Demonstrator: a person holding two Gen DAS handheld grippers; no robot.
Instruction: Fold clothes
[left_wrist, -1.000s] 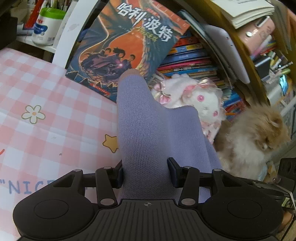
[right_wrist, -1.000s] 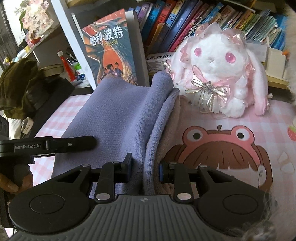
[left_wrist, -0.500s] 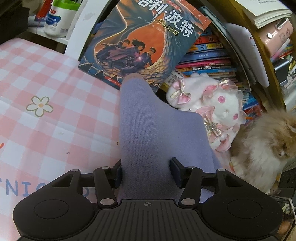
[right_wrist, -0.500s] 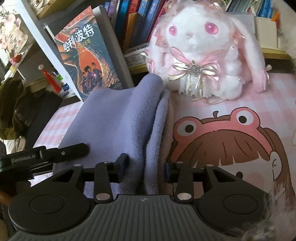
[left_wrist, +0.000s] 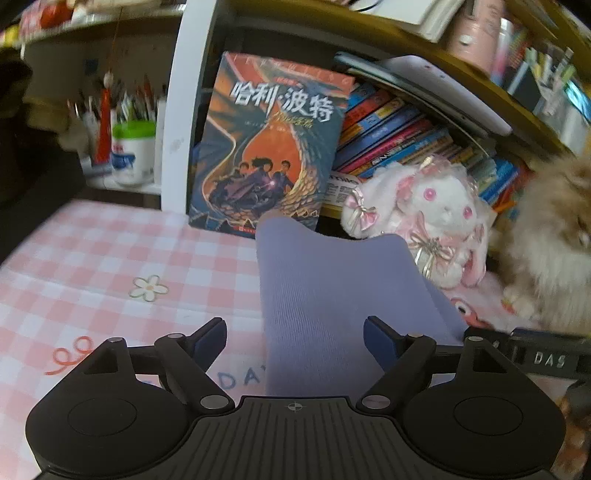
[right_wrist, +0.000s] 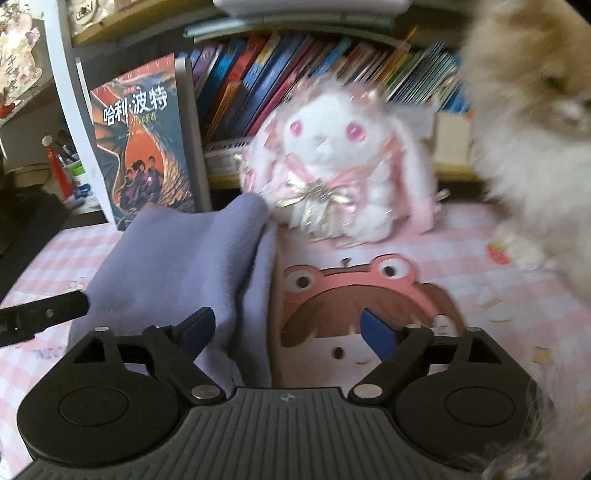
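Observation:
A folded lavender garment (left_wrist: 332, 295) lies on the pink checked mat (left_wrist: 110, 258), its far end near the bookshelf. My left gripper (left_wrist: 294, 334) stands open over its near end, the cloth running between the spread blue pads (left_wrist: 210, 338) without touching them. In the right wrist view the same folded garment (right_wrist: 177, 266) lies left of centre, its doubled edge facing right. My right gripper (right_wrist: 287, 328) is open too, the fold's right edge between its fingers. The left gripper's black finger (right_wrist: 44, 317) shows at the left edge.
A white and pink plush rabbit (right_wrist: 343, 173) sits just behind the garment. A fluffy tan cat (right_wrist: 535, 129) sits at the right on the mat. A large upright book (left_wrist: 269, 147) leans on the white shelf post, with several books stacked behind. A frog-hat cartoon (right_wrist: 362, 295) is printed on the mat.
Both grippers let go of the lavender garment and opened wide. Both pulled back a little; the garment now rests flat on the mat.

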